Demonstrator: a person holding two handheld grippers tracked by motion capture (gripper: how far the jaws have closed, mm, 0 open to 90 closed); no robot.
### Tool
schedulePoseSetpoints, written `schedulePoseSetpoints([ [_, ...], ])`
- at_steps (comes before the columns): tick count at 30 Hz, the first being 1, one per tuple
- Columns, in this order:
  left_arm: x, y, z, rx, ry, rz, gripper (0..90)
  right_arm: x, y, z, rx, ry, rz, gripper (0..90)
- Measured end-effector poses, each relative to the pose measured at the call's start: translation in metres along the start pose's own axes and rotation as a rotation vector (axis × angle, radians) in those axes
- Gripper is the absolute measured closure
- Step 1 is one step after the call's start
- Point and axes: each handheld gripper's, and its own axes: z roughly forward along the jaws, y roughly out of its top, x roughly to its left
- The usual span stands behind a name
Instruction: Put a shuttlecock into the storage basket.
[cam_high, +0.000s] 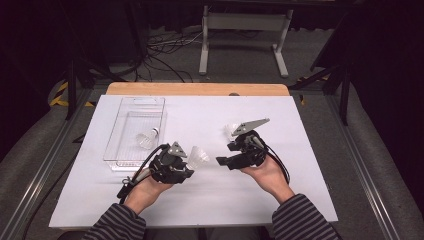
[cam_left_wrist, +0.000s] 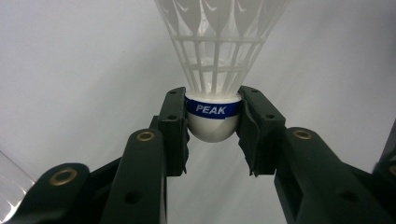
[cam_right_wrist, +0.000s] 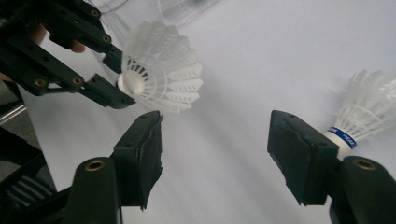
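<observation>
My left gripper (cam_high: 189, 161) is shut on the rounded cork of a white shuttlecock (cam_high: 198, 156), its feather skirt pointing away toward the right. In the left gripper view both pads press the cork at its blue PEAK band (cam_left_wrist: 212, 110). The right gripper view shows that same shuttlecock (cam_right_wrist: 161, 65) held just beyond my right gripper (cam_right_wrist: 215, 135), which stands open with only bare table between its jaws. In the high view the right gripper (cam_high: 225, 153) points left, facing the left one. A second shuttlecock (cam_high: 231, 131) lies on the table behind the right gripper, also seen past its right jaw (cam_right_wrist: 364, 109).
A clear plastic tray (cam_high: 112, 145) sits at the left of the white table sheet (cam_high: 200, 200), with a third shuttlecock (cam_high: 146, 139) lying inside it. A wooden edge (cam_high: 197, 89) runs along the table's far side. Cables trail from both grippers toward the person's sleeves.
</observation>
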Motion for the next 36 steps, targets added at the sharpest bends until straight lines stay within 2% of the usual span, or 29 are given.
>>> schedulePoseSetpoints([
  [12, 0.003, -0.004, -0.008, -0.013, 0.005, -0.009, 65.1, -0.002, -0.014, -0.008, -0.037, -0.033, -0.012, 32.5],
  [14, 0.003, -0.004, -0.010, -0.015, -0.018, -0.024, 65.0, -0.004, -0.017, -0.008, -0.042, -0.031, -0.010, 32.0],
  [16, 0.004, -0.005, -0.011, -0.022, -0.018, -0.017, 64.9, -0.005, -0.020, -0.009, -0.055, -0.036, -0.013, 31.6],
  [21, 0.004, -0.006, -0.013, -0.020, -0.007, -0.016, 65.0, -0.007, -0.026, -0.011, -0.068, -0.043, -0.004, 30.2],
  [25, 0.003, -0.006, -0.014, -0.020, -0.014, -0.013, 65.0, -0.009, -0.032, -0.014, -0.081, -0.051, 0.015, 27.6],
  [30, 0.002, -0.005, -0.016, -0.017, -0.010, -0.012, 65.0, -0.012, -0.041, -0.017, -0.092, -0.073, 0.025, 26.2],
  [36, 0.004, -0.005, -0.021, -0.022, -0.004, -0.015, 64.9, -0.017, -0.051, -0.022, -0.132, -0.110, 0.025, 23.2],
])
